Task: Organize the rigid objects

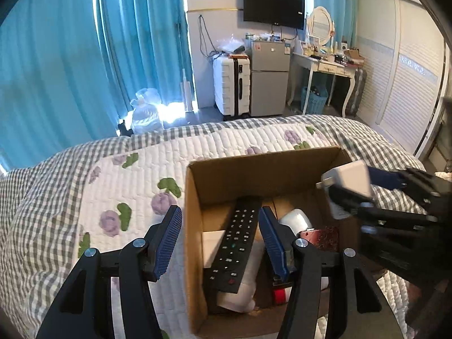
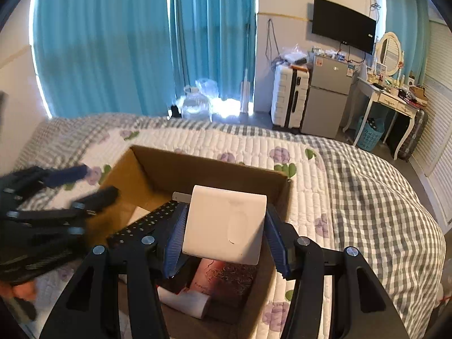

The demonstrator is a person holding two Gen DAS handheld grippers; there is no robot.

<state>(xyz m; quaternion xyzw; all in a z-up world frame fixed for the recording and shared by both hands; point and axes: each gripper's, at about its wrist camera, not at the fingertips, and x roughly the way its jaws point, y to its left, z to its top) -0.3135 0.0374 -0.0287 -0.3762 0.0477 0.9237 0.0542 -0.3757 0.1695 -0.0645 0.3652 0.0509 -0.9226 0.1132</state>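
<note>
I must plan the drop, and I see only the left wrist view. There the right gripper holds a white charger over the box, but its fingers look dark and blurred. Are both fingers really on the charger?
Observer: Yes. In the right wrist view the right gripper has a blue pad against each side of the white charger.
Operator: What lies directly under the charger?
Observer: A dark red book with a flower drawing on its cover, on the floor of the cardboard box.
Operator: Is something beside that book?
Observer: A white roll lies against its near left corner.
</note>
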